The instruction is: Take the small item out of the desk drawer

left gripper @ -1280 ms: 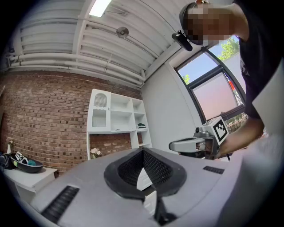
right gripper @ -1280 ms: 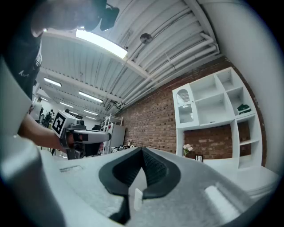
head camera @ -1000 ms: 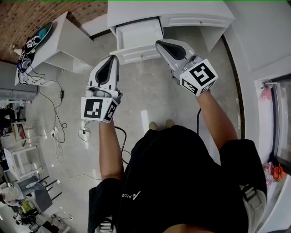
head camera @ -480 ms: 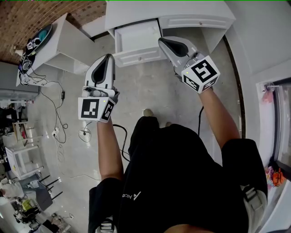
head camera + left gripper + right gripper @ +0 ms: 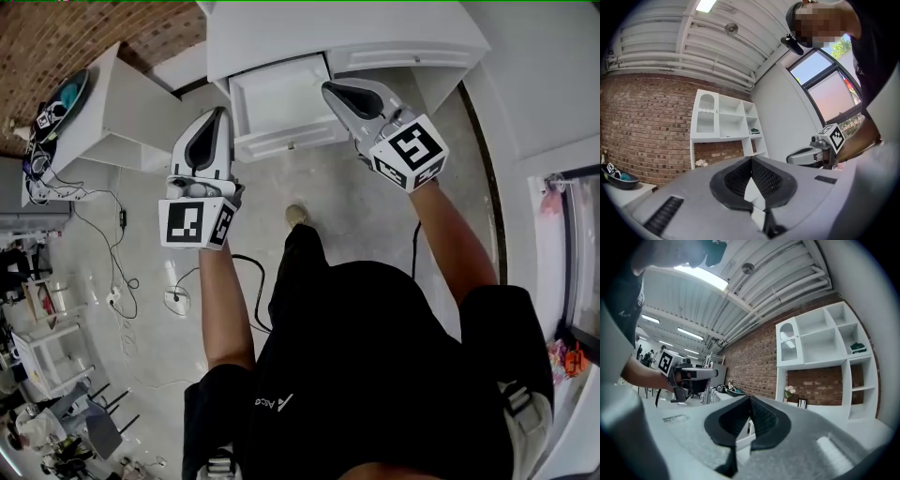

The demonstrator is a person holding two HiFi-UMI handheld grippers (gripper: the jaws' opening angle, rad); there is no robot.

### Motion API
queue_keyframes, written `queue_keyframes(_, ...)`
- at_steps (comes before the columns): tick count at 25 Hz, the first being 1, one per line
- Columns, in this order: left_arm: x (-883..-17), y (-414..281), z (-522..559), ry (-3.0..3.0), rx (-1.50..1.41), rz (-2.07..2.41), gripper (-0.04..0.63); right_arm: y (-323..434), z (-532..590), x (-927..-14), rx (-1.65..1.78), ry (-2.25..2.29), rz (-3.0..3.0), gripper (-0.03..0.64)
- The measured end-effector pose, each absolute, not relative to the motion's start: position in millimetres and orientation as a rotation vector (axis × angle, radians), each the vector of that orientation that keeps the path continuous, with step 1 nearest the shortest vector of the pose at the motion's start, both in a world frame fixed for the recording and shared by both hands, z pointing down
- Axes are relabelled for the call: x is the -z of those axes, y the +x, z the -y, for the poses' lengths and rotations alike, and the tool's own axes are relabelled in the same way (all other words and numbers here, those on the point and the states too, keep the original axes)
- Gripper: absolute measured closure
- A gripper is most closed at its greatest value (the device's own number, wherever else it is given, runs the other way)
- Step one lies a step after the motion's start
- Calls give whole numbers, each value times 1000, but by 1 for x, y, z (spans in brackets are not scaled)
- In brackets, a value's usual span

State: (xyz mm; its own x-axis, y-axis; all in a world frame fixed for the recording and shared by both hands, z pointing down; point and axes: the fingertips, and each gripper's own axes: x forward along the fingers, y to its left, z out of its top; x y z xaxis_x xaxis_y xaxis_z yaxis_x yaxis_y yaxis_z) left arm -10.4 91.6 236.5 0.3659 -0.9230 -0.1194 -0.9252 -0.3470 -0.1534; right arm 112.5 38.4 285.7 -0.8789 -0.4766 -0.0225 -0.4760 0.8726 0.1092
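Head view, looking steeply down: a person in a dark shirt stands on the pale floor (image 5: 328, 202) before a white surface (image 5: 375, 33) whose drawer (image 5: 272, 94) is pulled out toward them, its knob (image 5: 292, 145) on the front panel. The left hand-held gripper (image 5: 220, 112) is held near the drawer's left front corner, outside it. The right hand-held gripper (image 5: 327, 88) is at the drawer's right edge, its tip level with the rim; whether it touches the rim cannot be told. The gripper views show both hand-held grippers narrow, their dark ribbed pads meeting at the tip, with nothing between them. Each carries its marker cube, left (image 5: 195, 223) and right (image 5: 410, 153), toward the wrist. The small item cannot be made out in any view; what shows of the drawer's interior is plain white. A low white cabinet (image 5: 141, 103) stands left of the drawer, with cables (image 5: 112, 244) trailing across the floor beside it. In the left gripper view, a brick wall (image 5: 647, 122) and a white shelf unit (image 5: 726, 122) lie beyond the jaws.
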Motion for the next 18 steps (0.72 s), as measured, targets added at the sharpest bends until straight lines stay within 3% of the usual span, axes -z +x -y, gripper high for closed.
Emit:
queue_keyframes(9, -267, -103, 34, -2484, 7, -1608, 595, 16, 80, -347, 138, 837, 2836, 615)
queue_keyframes(18, -307, -163, 124, -2589, -7, -1537, 595, -26, 171, -422, 68, 951, 2556, 614)
